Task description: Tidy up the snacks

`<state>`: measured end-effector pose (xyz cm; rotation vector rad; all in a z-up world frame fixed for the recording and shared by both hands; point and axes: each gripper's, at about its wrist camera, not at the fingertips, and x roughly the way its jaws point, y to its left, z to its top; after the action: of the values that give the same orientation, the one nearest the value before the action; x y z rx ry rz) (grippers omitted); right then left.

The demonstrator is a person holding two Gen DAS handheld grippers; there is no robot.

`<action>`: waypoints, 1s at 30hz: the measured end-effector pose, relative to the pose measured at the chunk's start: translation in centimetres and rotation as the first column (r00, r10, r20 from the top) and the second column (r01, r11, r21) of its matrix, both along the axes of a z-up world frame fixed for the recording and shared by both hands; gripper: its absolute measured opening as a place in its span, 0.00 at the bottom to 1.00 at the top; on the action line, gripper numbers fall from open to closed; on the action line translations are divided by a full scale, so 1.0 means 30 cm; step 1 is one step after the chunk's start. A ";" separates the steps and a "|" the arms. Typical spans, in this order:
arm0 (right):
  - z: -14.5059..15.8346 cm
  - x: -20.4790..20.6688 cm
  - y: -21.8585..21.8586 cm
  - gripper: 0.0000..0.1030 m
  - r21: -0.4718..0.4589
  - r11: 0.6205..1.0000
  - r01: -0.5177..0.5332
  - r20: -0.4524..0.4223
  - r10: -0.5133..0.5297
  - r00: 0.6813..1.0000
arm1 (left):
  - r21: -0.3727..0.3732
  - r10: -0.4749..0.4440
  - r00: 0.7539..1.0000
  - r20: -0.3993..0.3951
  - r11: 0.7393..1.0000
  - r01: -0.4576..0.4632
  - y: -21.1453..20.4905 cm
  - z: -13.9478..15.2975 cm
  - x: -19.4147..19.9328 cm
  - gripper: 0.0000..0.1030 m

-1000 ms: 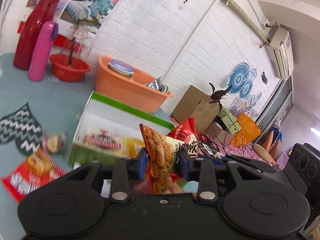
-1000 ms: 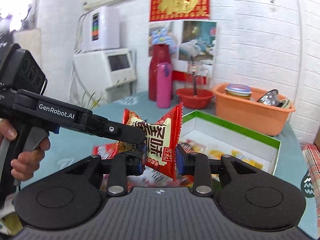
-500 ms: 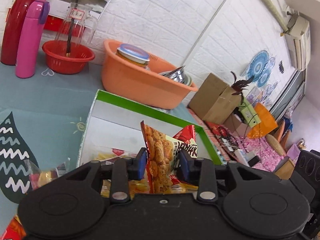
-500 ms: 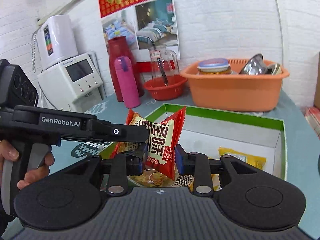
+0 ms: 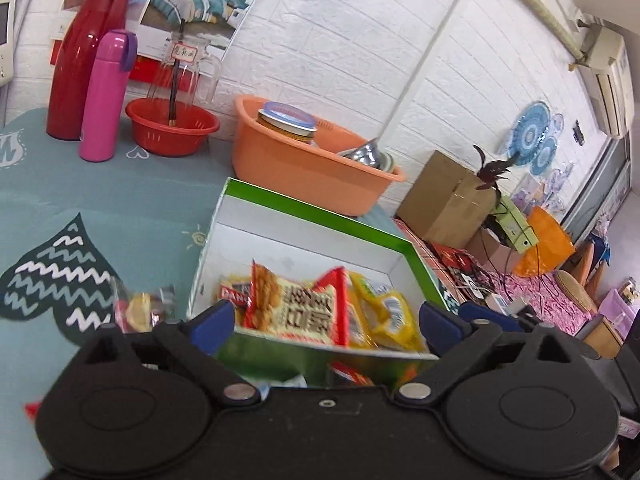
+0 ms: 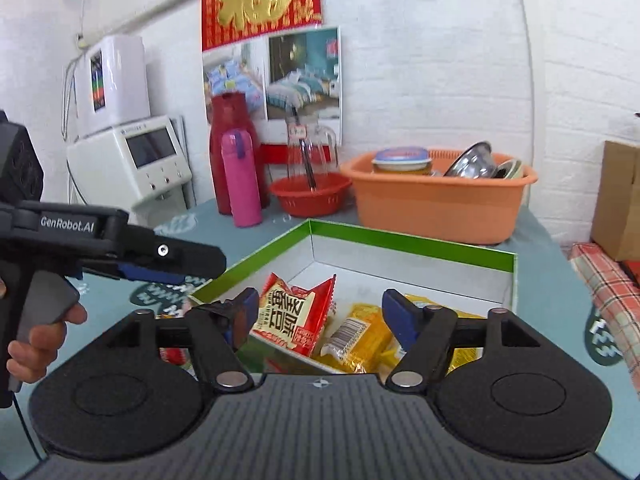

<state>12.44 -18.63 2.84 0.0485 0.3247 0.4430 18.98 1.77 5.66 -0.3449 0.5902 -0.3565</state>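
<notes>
A white box with a green rim (image 5: pixel 320 208) (image 6: pixel 412 242) sits on the teal tablecloth. Over its near edge my left gripper (image 5: pixel 324 322) has its jaws opening wide. The cookie packet (image 5: pixel 296 308) lies loose in the box beyond them, touching neither pad. My right gripper (image 6: pixel 320 314) is also opening. The red packet (image 6: pixel 296 316) rests in the box between its fingers, close to the left pad, unpressed. Yellow packets (image 5: pixel 384 312) (image 6: pixel 360 336) lie beside these. A hand (image 6: pixel 36 340) holds the left gripper (image 6: pixel 200 260) at the box's left.
An orange basin (image 5: pixel 304 168) (image 6: pixel 436 204) with a jar and metal bowls stands behind the box. A red basket (image 5: pixel 172 128), a pink flask (image 5: pixel 106 96) and a red jug (image 5: pixel 80 52) stand at the back left. A clear-wrapped snack (image 5: pixel 140 308) lies left of the box.
Both grippers, which were shut on packets, came over the box and opened wide. The cookie packet and the red packet have dropped into the box.
</notes>
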 end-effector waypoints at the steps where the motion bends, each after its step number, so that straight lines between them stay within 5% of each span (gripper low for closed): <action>1: 0.003 -0.038 -0.016 1.00 0.011 1.000 0.007 0.013 -0.007 1.000 | 0.000 -0.008 1.000 0.003 1.000 0.008 -0.007 0.002 -0.032 1.00; 7: -0.052 -0.228 -0.060 1.00 0.003 0.999 0.053 0.064 -0.053 0.997 | -0.024 -0.092 0.996 0.014 0.995 0.092 -0.070 -0.034 -0.163 1.00; 13: -0.151 -0.313 -0.060 1.00 0.013 0.997 0.073 0.002 -0.073 0.997 | 0.032 -0.178 0.984 -0.014 0.984 0.178 -0.162 -0.084 -0.156 1.00; 24: -0.193 -0.200 -0.064 1.00 -0.062 0.998 0.009 -0.051 -0.012 0.999 | 0.082 -0.215 0.974 -0.068 0.972 0.220 -0.268 -0.156 -0.021 0.99; 27: -0.204 -0.142 -0.064 1.00 -0.100 0.995 -0.016 -0.061 0.010 0.998 | 0.079 -0.229 0.969 -0.096 0.968 0.237 -0.283 -0.188 0.005 0.88; 30: -0.228 -0.081 -0.069 1.00 -0.114 0.992 -0.053 -0.109 0.040 0.993 | 0.061 -0.259 0.959 -0.115 0.962 0.267 -0.284 -0.215 0.021 0.62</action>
<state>10.00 -20.70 -3.99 -0.0496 0.4568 0.4678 19.61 -6.76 -0.77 -0.2123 0.7550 -0.5726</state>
